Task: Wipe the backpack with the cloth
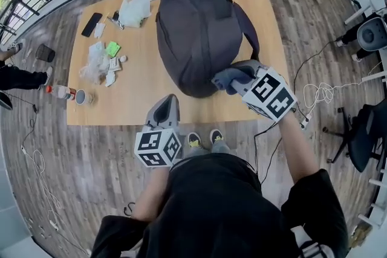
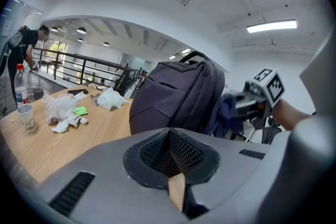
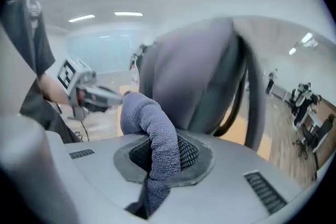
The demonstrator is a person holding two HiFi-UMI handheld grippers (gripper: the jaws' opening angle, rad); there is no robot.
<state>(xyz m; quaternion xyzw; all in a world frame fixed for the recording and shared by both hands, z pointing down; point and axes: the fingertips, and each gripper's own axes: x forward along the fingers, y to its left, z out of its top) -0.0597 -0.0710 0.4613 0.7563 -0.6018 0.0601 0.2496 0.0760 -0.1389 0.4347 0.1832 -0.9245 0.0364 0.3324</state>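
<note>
Clamped cloth [image 1: 233, 76] in right gripper [image 1: 240, 86], bunched beyond the fingertips against the backpack [image 1: 193, 21] for wiping; held left gripper [image 1: 167, 103] shut and empty, just short.

The head camera is looking steeply down over the surface [image 1: 136, 90]. Both gripper cameras are riding low, facing along their jaws, all sharing the backpack [image 1: 196, 27] at twelve o'clock.

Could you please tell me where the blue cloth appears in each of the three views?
Head view: the cloth sits right of centre, by the near end of the backpack, in the right tool.
Left gripper view: cloth right of centre, beside the backpack.
Right gripper view: cloth lower centre, clamped between the jaws.
Shared landmark: the backpack.
</note>
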